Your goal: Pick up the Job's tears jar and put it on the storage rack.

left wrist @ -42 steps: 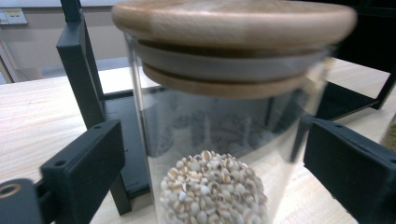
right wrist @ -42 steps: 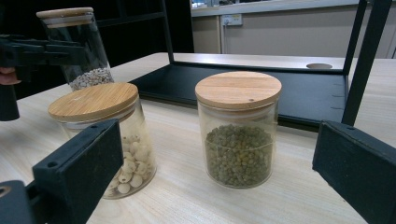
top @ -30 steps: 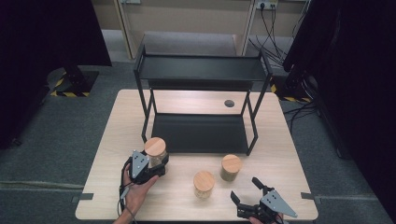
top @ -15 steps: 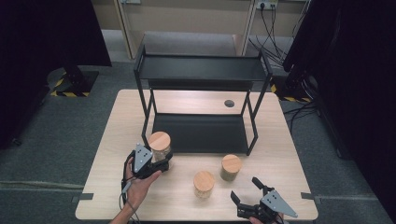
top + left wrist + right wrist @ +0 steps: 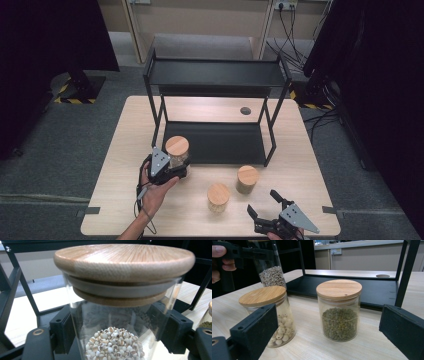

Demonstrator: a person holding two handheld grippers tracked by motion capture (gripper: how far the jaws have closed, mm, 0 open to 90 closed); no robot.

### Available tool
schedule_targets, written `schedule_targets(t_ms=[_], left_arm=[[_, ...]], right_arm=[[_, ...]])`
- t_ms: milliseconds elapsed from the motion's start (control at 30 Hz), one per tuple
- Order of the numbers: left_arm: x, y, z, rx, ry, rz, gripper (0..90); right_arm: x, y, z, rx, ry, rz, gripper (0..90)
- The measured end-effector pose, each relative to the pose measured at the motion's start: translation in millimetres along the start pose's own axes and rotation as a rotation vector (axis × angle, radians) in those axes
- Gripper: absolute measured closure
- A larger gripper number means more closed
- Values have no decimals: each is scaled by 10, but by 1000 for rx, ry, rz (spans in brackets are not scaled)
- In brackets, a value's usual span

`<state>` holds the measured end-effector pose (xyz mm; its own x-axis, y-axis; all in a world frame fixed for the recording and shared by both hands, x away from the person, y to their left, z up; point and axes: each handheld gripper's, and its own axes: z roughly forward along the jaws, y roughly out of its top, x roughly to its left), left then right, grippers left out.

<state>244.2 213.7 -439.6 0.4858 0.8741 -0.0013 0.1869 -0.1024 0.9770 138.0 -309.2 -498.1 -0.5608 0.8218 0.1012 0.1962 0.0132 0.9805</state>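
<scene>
One jar (image 5: 177, 151) of pale grains is in hand: the left gripper (image 5: 167, 170) has its jaws clamped on the glass below the wooden lid, and in the left gripper view the jar (image 5: 120, 315) sits squarely between the two black jaws. In the high view it appears to be held off the table (image 5: 310, 150), just at the front left corner of the black shelf rack (image 5: 215, 75), whose lower shelf and top shelf both look bare. So, by my reading, the job of moving jars onto the rack is only at its first jar, not yet set down. Two more wait on the table: one with large pale seeds (image 5: 268, 315) and one with green beans (image 5: 339, 312) (both upright, lids on). The right gripper (image 5: 267, 212) rests near them with its jaws apart, holding nothing.
</scene>
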Motion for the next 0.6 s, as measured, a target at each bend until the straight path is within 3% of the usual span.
schedule_targets(t_ms=[600], left_arm=[[-19,243,250,-4,11,13,250]], right_arm=[[-2,0,-2,0,5,0,23]])
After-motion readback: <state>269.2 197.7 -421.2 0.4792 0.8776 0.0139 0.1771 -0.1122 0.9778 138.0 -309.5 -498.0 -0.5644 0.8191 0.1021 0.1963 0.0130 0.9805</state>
